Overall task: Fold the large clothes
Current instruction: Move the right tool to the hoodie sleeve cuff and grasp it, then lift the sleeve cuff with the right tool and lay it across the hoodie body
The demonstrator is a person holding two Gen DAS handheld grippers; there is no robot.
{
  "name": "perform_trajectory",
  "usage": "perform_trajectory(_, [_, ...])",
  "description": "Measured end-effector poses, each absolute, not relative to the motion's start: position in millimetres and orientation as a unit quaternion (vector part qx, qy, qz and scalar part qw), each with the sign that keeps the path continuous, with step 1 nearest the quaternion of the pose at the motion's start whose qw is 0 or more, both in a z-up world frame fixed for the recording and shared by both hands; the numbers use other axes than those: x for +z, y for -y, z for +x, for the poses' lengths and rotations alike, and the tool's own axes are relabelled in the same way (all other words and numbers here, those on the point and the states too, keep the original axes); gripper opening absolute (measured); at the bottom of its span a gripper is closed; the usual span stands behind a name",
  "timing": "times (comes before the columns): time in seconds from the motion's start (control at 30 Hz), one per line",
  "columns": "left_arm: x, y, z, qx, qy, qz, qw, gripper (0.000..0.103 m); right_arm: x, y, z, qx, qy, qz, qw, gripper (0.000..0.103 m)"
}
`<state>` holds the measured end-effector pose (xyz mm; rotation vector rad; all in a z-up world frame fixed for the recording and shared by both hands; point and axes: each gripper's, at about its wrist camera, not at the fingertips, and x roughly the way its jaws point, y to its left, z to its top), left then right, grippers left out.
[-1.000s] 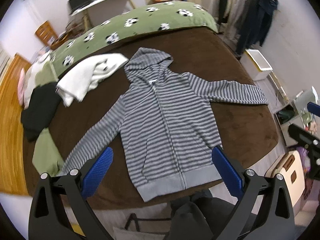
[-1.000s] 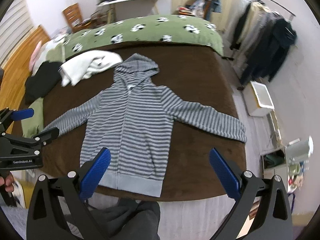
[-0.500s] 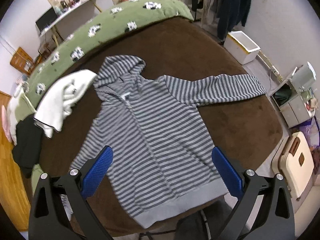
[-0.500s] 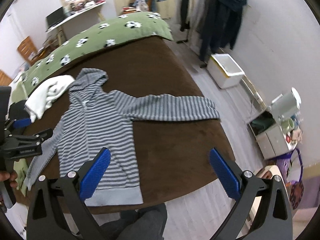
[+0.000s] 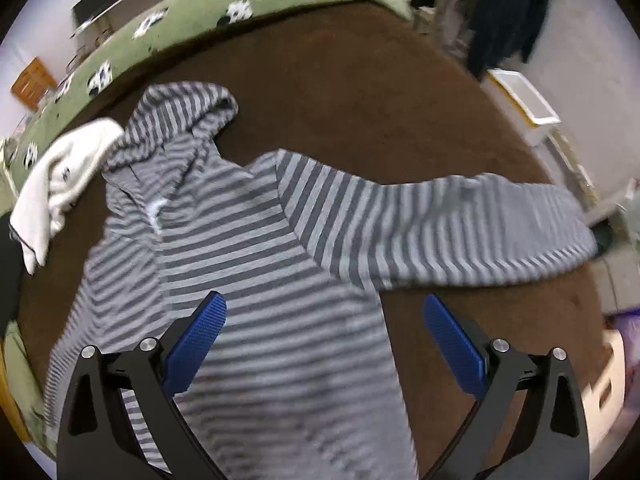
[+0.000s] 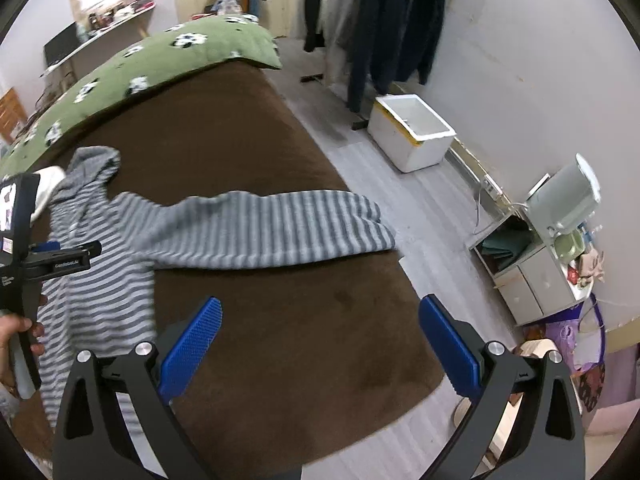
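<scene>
I see the striped hoodie (image 5: pixel 256 264) lying flat on the brown bed (image 5: pixel 360 92), hood up near the green blanket (image 5: pixel 192 4). 1 sleeve (image 6: pixel 272 224) reaches out toward the bed's edge. My left gripper (image 5: pixel 322 334) hangs over the hoodie's body, jaws spread wide, holding nothing. My right gripper (image 6: pixel 320 336) hangs over bare bed, jaws spread too. A white garment (image 5: pixel 56 188) lies beside the hood.

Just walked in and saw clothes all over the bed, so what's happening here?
A person holds a two-finger gripper in each hand over a striped hoodie spread flat on the brown bedspread. The left gripper and right gripper are both open, holding nothing. One sleeve reaches toward the bed's edge; no fold shows yet.
</scene>
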<state>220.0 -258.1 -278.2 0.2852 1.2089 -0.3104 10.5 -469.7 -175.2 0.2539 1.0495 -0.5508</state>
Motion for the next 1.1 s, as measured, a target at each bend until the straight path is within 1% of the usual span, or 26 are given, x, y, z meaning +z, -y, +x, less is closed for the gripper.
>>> perform_trajectory(0.13, [-333.0,275.8,238.9,-0.121,-0.575,0.116,0.801,0.097,-226.4,509.4,10.0,-0.266,-0.49,0.159,0.815,0.097])
perform_trajectory(0.27, [-364.3,295.2,248.1,-0.111,-0.56,0.142,0.809,0.097,-270.0,546.3,0.7,-0.278,-0.486,0.198,0.804,0.097])
perform_trajectory(0.4, [-397.1,304.9,253.6,-0.101,-0.57,0.159,0.8,0.098,-307.2,589.7,-12.9,-0.28,-0.477,0.26,0.792,0.097])
perform_trajectory(0.53, [-395.9,304.6,249.1,-0.119,-0.552,0.168,0.808,0.098,-323.6,623.7,-15.3,-0.265,-0.47,0.296,0.788,0.097])
perform_trajectory(0.6, [-396.0,304.1,248.8,-0.118,-0.553,0.163,0.809,0.098,-330.6,644.4,-15.5,-0.243,-0.458,0.335,0.787,0.097])
perform_trajectory(0.77, [-396.4,310.3,247.0,-0.116,-0.547,0.185,0.808,0.098,-370.6,702.1,-16.3,-0.173,-0.382,0.515,0.748,0.097])
perform_trajectory(0.87, [-394.6,316.4,243.5,-0.115,-0.537,0.206,0.81,0.098,-403.1,722.0,-13.6,-0.146,-0.337,0.599,0.711,0.097])
perform_trajectory(0.97, [-394.3,316.9,242.3,-0.114,-0.538,0.207,0.809,0.098,-436.9,733.8,-11.0,-0.144,-0.313,0.665,0.663,0.097])
perform_trajectory(1.03, [-394.2,316.4,241.7,-0.114,-0.542,0.201,0.808,0.098,-454.6,737.6,-9.4,-0.138,-0.287,0.7,0.639,0.091])
perform_trajectory(1.07, [-394.4,314.9,243.2,-0.115,-0.543,0.198,0.808,0.098,-459.8,739.7,-8.8,-0.146,-0.279,0.711,0.629,0.09])
perform_trajectory(1.1, [-394.6,313.8,243.2,-0.116,-0.545,0.193,0.808,0.098,-460.3,742.5,-6.9,-0.15,-0.273,0.712,0.629,0.08])
